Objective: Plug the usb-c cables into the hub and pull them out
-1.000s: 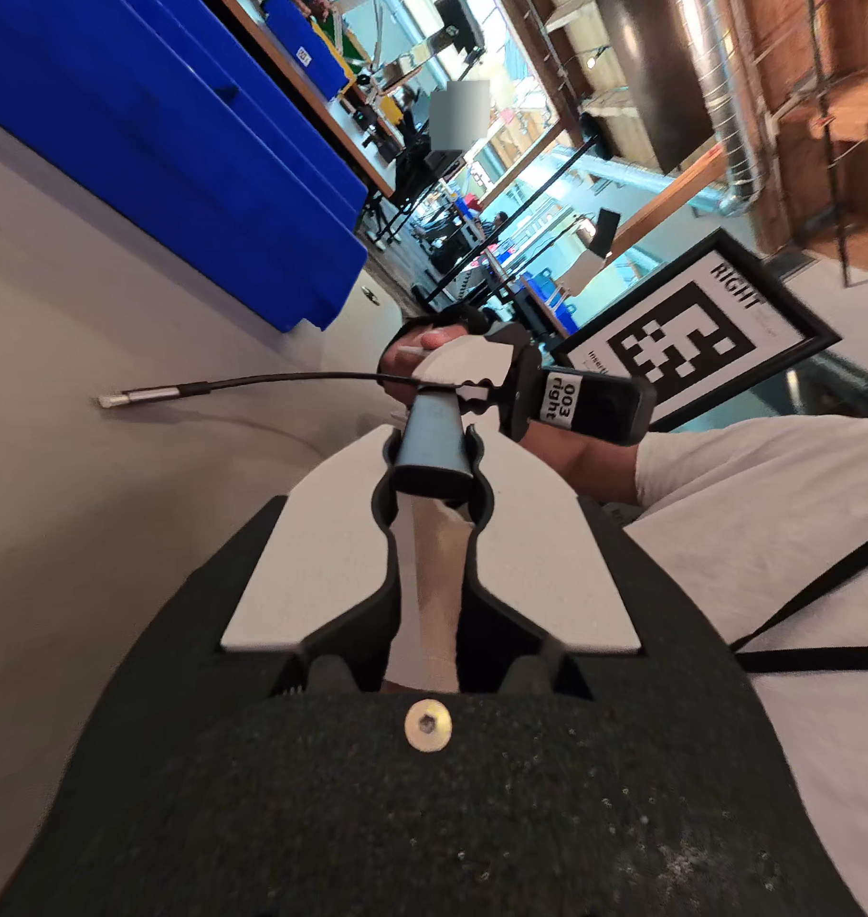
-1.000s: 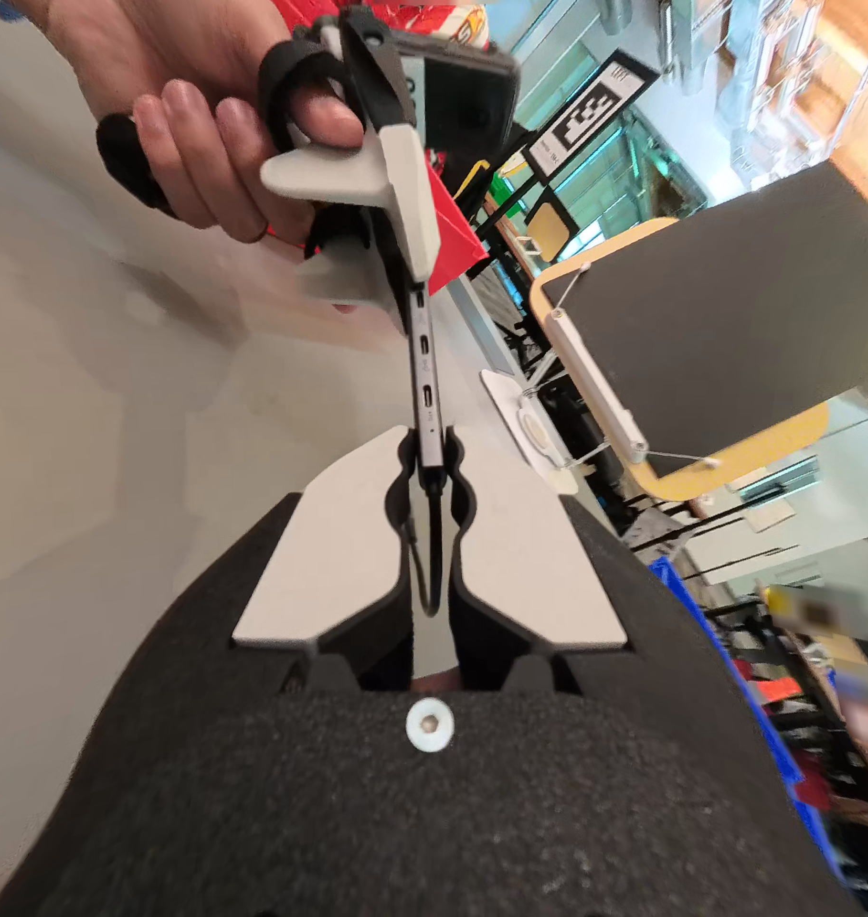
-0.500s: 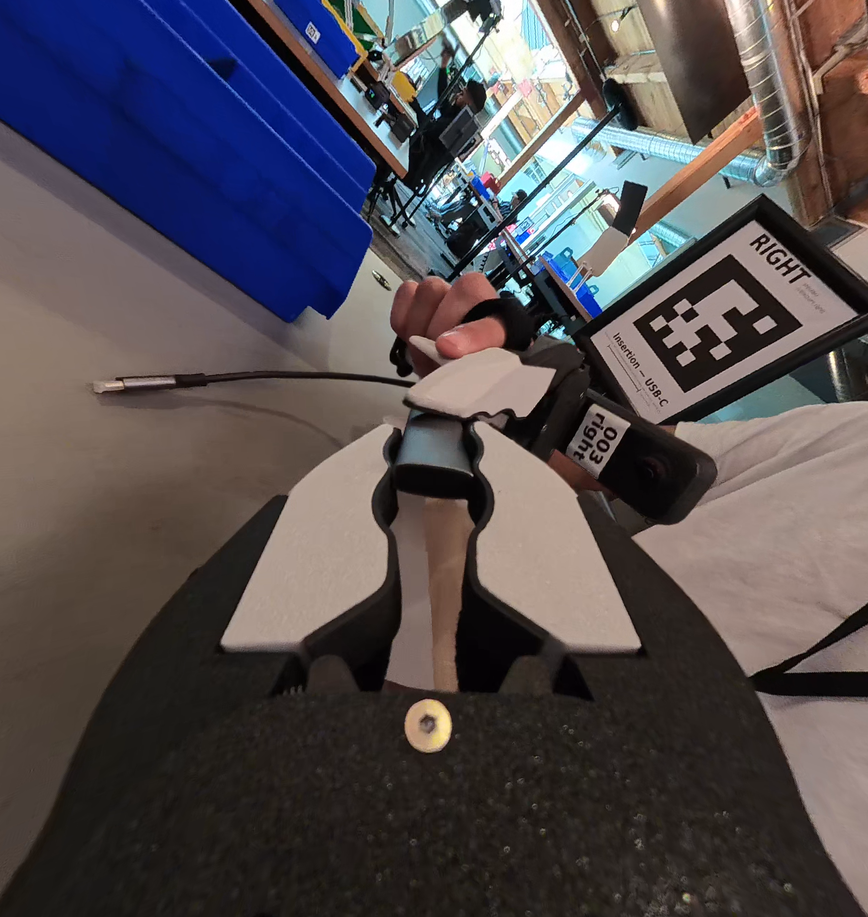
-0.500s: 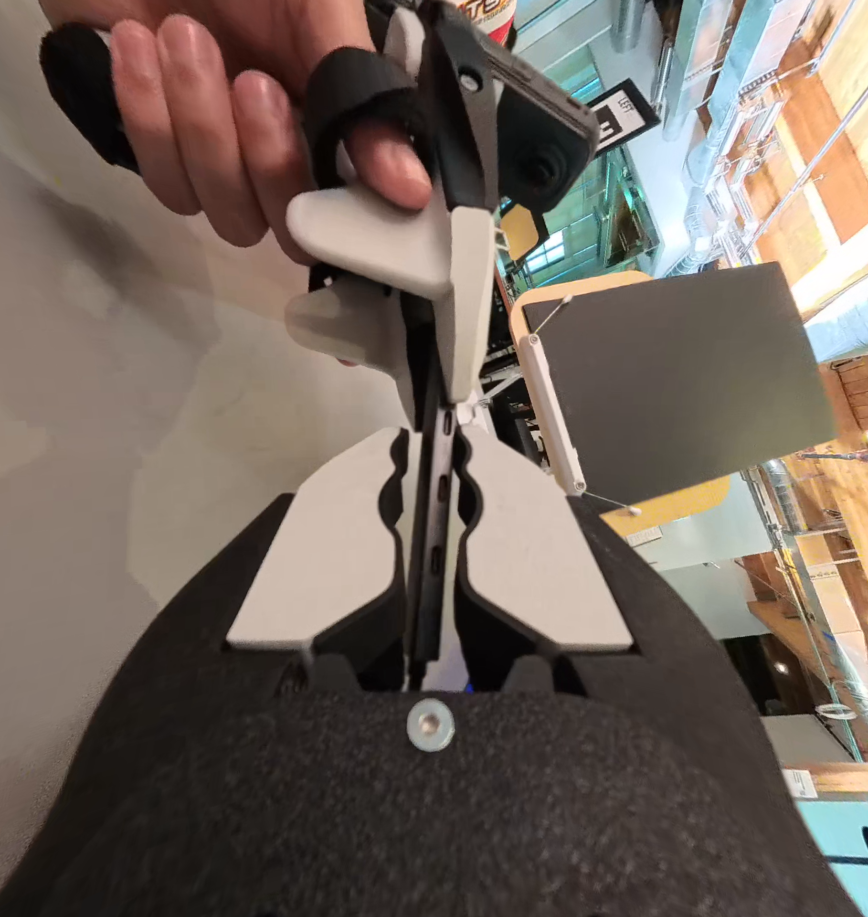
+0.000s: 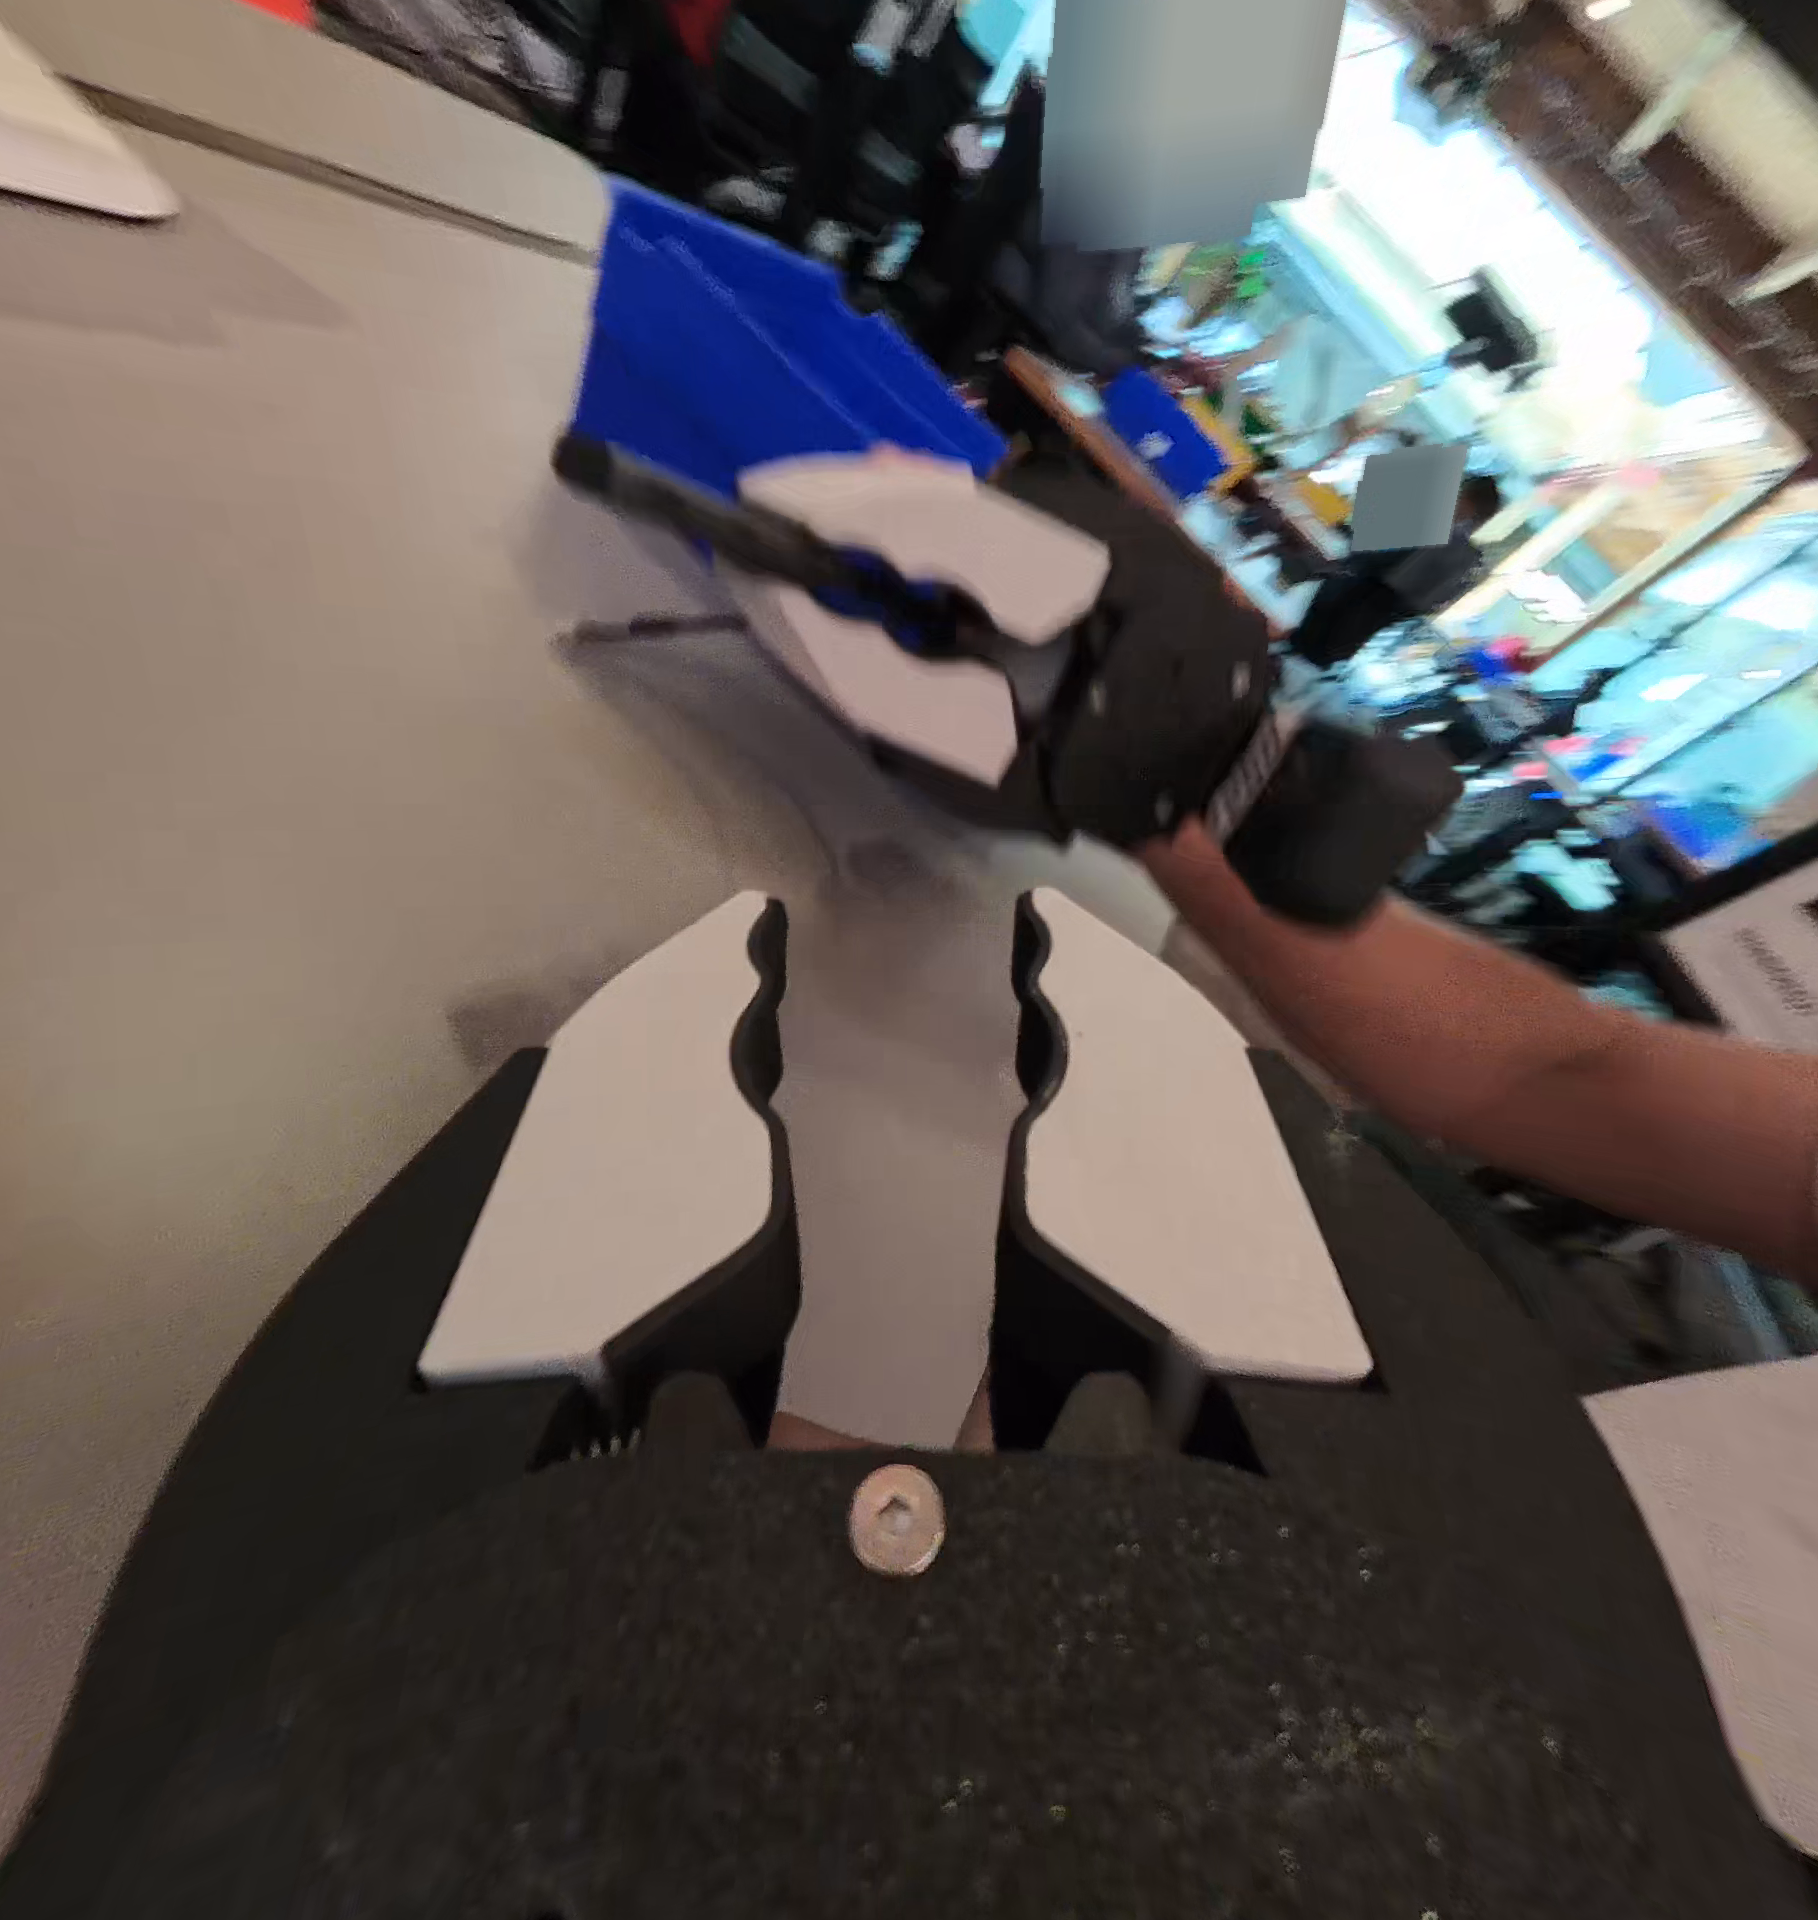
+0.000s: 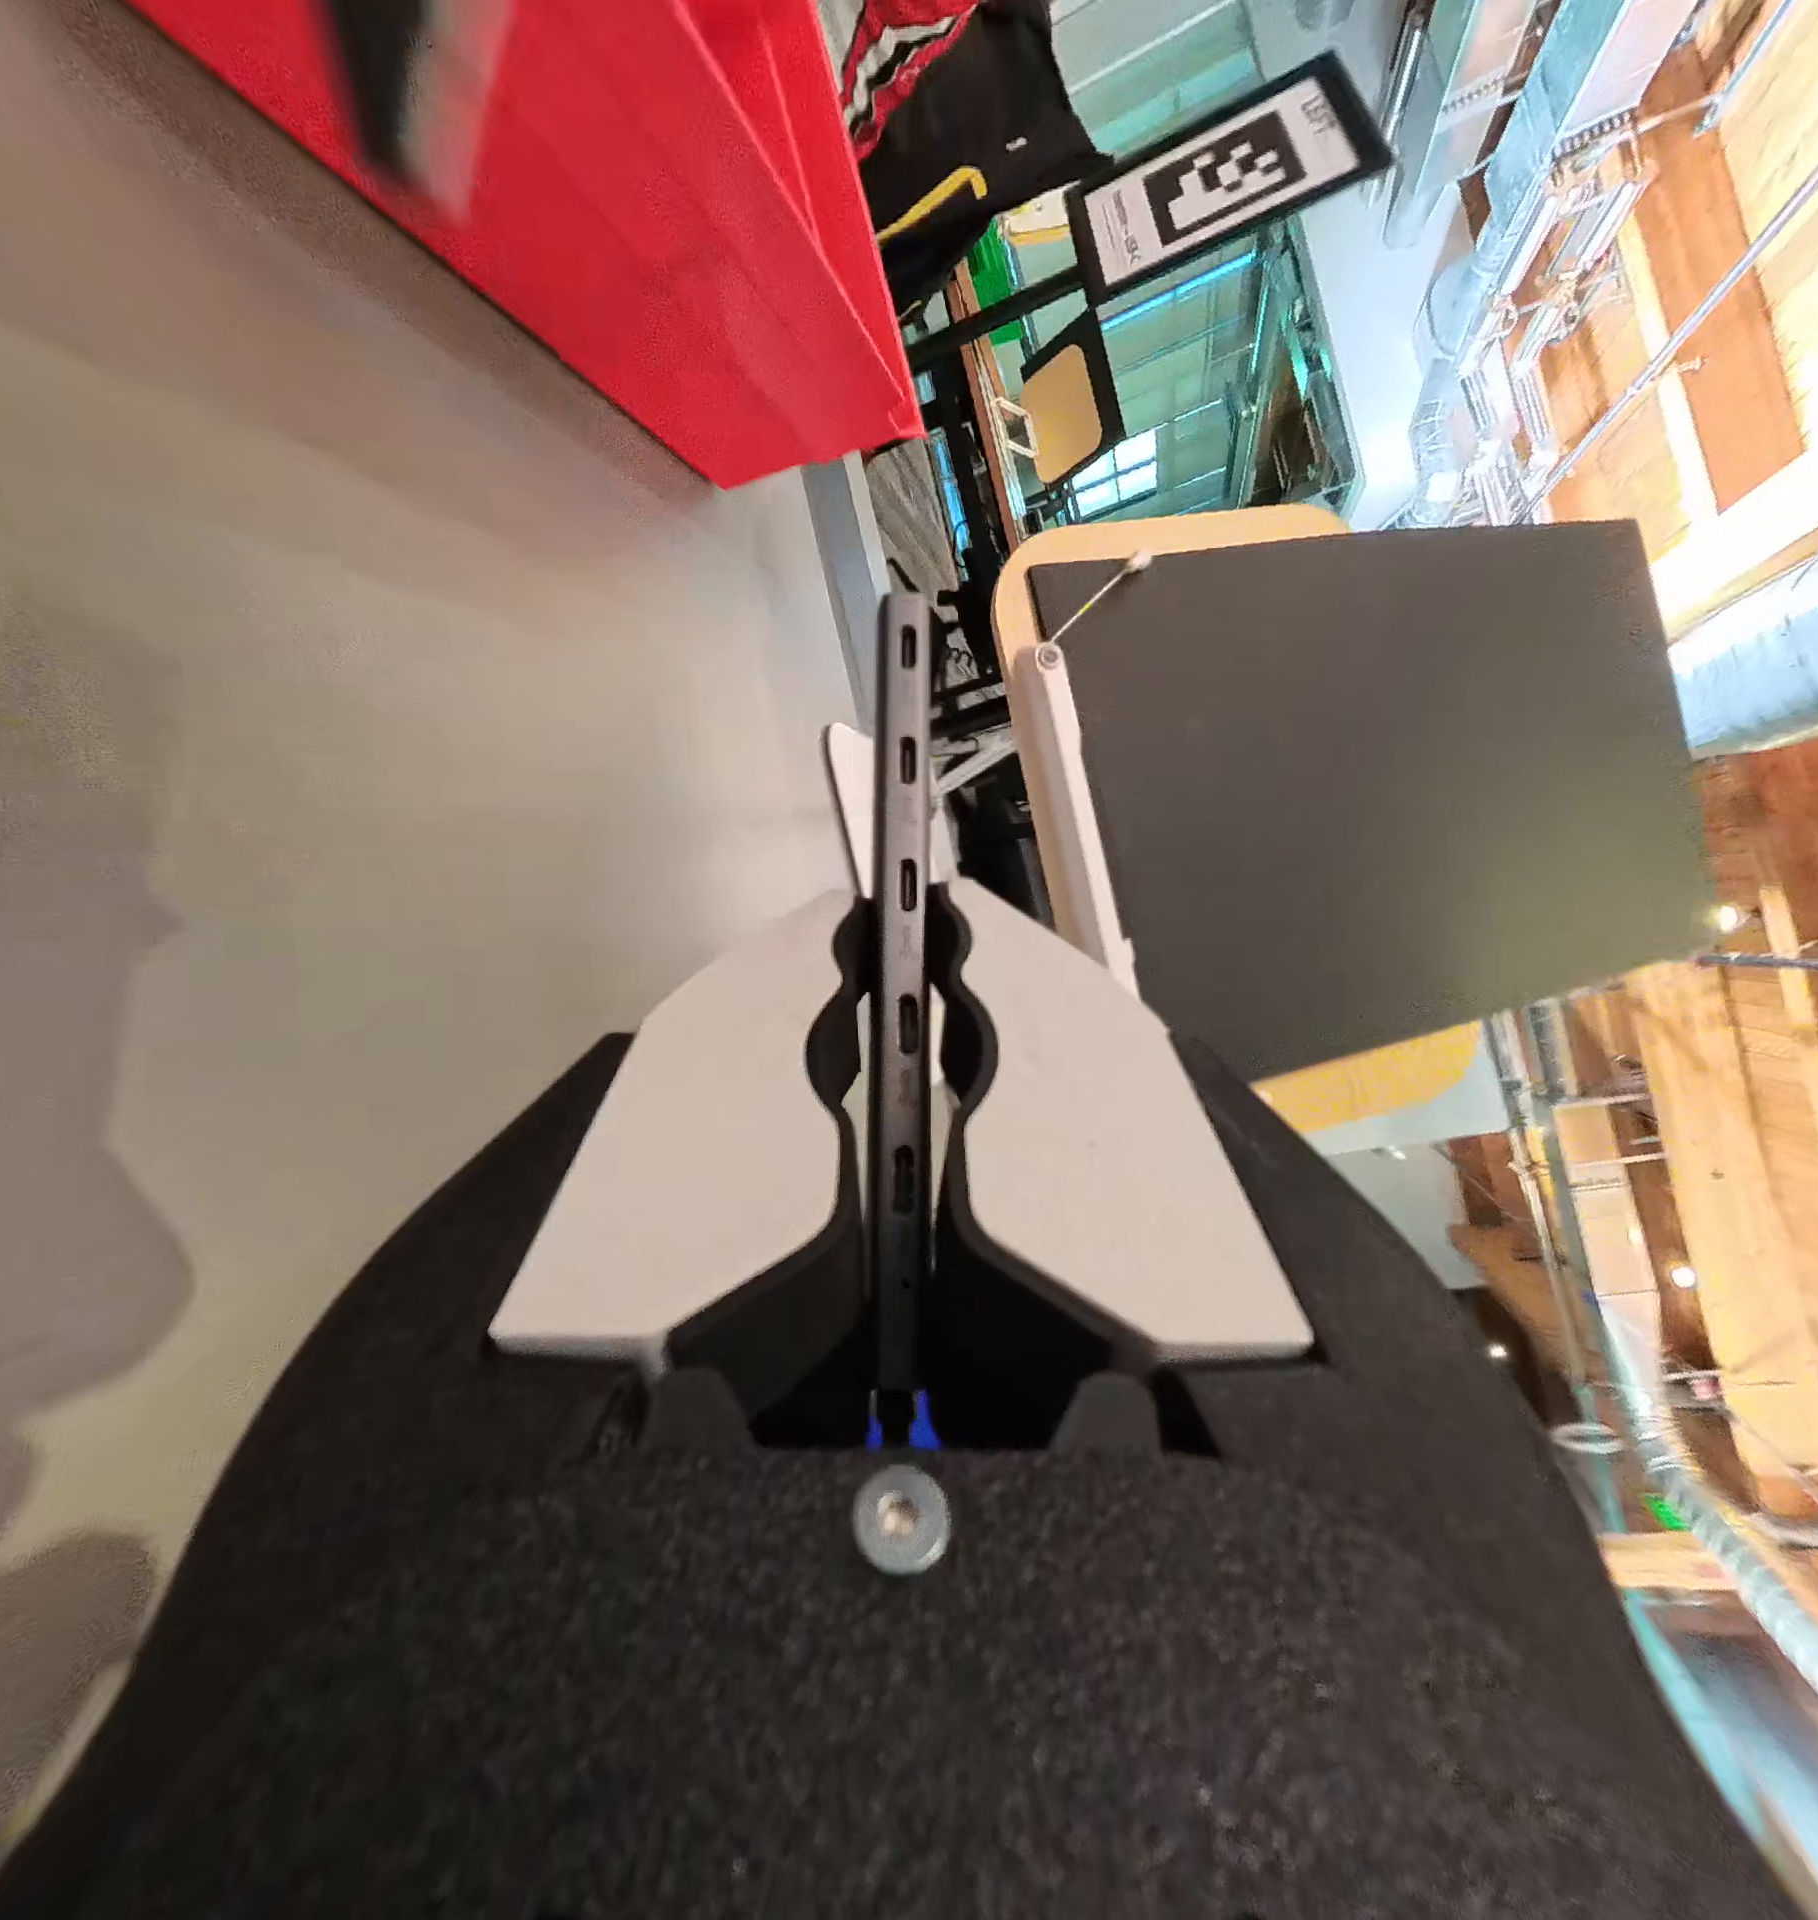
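Left wrist view: your left gripper (image 5: pixel 897 914) stands wide apart, gripping nothing; ahead of it your right gripper (image 5: pixel 780 566) clamps the dark hub (image 5: pixel 676 509). Right wrist view: your right gripper (image 6: pixel 907 914) pinches the hub (image 6: pixel 905 935) edge-on, its port row facing the camera.

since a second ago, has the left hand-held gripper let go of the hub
Yes. The left hand-held gripper is open and empty over the table; the hub sits in the right one.

Dark grey hub (image 6: pixel 905 935); white tongs (image 6: pixel 903 914); red bin (image 6: pixel 614 229); blue bin (image 5: pixel 739 353).
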`<action>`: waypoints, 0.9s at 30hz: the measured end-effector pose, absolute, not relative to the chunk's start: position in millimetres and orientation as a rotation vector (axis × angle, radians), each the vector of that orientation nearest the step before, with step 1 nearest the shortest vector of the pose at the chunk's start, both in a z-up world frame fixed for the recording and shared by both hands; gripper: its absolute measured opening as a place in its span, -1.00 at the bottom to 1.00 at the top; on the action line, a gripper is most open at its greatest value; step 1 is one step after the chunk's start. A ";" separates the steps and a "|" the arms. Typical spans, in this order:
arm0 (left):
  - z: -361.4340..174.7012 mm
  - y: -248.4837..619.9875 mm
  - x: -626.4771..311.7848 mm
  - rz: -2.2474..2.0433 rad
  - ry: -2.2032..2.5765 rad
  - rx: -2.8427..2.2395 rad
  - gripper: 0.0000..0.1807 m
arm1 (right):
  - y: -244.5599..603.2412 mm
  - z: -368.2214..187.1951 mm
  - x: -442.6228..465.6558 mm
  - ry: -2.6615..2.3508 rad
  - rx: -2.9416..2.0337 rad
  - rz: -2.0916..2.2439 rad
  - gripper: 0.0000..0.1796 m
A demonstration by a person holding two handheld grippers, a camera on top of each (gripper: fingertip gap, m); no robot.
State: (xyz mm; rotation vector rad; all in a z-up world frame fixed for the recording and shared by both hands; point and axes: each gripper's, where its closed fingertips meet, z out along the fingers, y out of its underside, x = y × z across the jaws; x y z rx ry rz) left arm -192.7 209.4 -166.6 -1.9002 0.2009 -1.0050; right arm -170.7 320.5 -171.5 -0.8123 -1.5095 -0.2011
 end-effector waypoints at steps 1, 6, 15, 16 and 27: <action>-175.6 195.8 -198.1 -0.928 0.201 -1.935 -0.54 | 330.9 -176.0 -180.2 -1.537 -0.806 -0.234 -0.90; -234.4 136.9 -240.6 -0.521 0.183 -2.079 -0.49 | 373.3 -222.9 -222.2 -1.618 -0.783 -0.363 -0.90; -242.4 125.0 -294.7 -0.274 0.094 -2.119 -0.44 | 374.9 -223.7 -236.6 -1.466 -0.780 -0.226 -0.90; -240.8 125.6 -300.0 -0.254 0.088 -2.110 -0.44 | 375.1 -224.1 -235.6 -1.462 -0.785 -0.213 -0.90; -240.5 138.2 -317.7 -0.188 0.047 -2.105 -0.44 | 390.1 -213.3 -231.5 -1.400 -0.867 -0.093 -0.90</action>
